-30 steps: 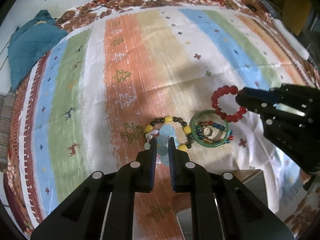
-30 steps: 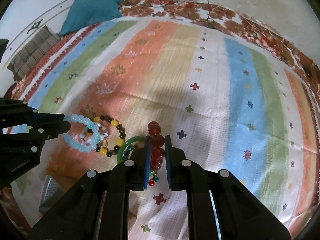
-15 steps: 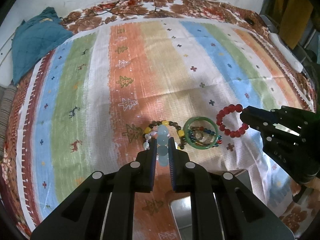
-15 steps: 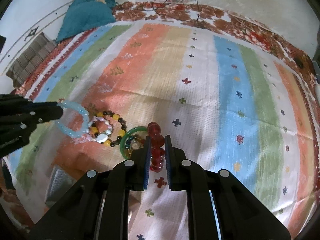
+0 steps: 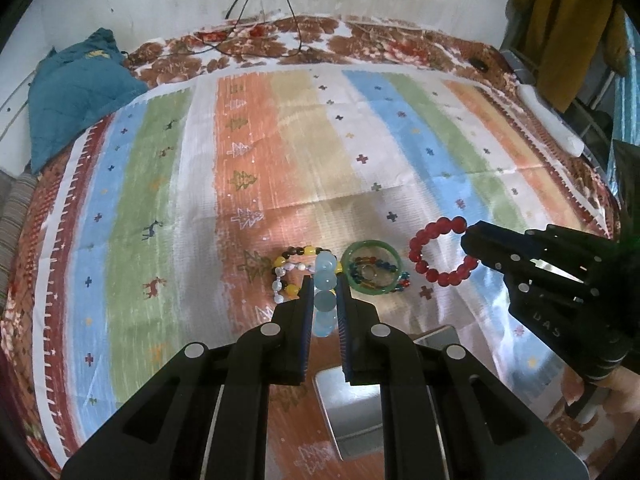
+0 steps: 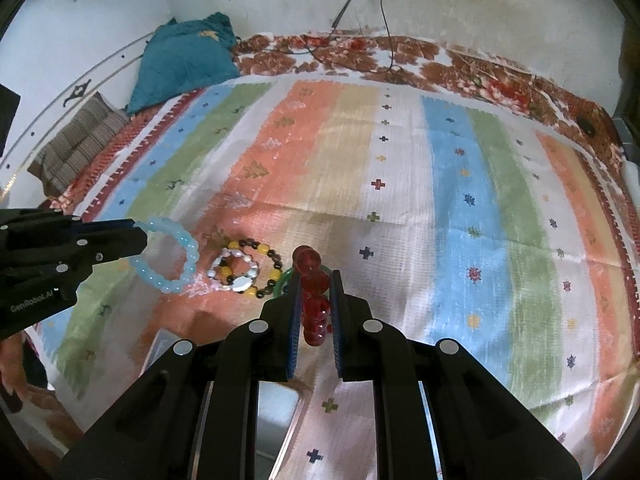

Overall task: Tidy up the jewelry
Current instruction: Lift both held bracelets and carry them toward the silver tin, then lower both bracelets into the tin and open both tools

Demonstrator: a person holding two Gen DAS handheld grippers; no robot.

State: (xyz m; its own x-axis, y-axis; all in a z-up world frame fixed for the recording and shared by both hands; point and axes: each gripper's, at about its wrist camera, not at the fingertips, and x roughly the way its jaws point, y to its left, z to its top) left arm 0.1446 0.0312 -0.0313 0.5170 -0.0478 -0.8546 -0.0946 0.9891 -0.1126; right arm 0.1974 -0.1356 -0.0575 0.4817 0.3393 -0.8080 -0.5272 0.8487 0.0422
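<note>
My left gripper [image 5: 323, 296] is shut on a light blue bead bracelet [image 5: 325, 294] and holds it above the striped cloth; the bracelet also shows as a ring in the right wrist view [image 6: 172, 256]. My right gripper [image 6: 314, 298] is shut on a red bead bracelet [image 6: 312, 292], seen as a ring in the left wrist view [image 5: 442, 256]. On the cloth lie a yellow and dark bead bracelet [image 6: 266, 266] around a white pearl bracelet [image 6: 236, 268], and a green bangle [image 5: 370, 268] with a multicoloured bead bracelet inside it.
A grey metal tray [image 5: 352, 412] lies on the cloth below the grippers, also at the lower left in the right wrist view [image 6: 160, 356]. A teal cushion [image 6: 180, 60] and a striped cushion [image 6: 76, 144] sit at the far left. Cables run along the back wall.
Both grippers have lifted up and back with their bracelets, so the jewelry on the cloth looks smaller and farther. The tray has come into view beneath them.
</note>
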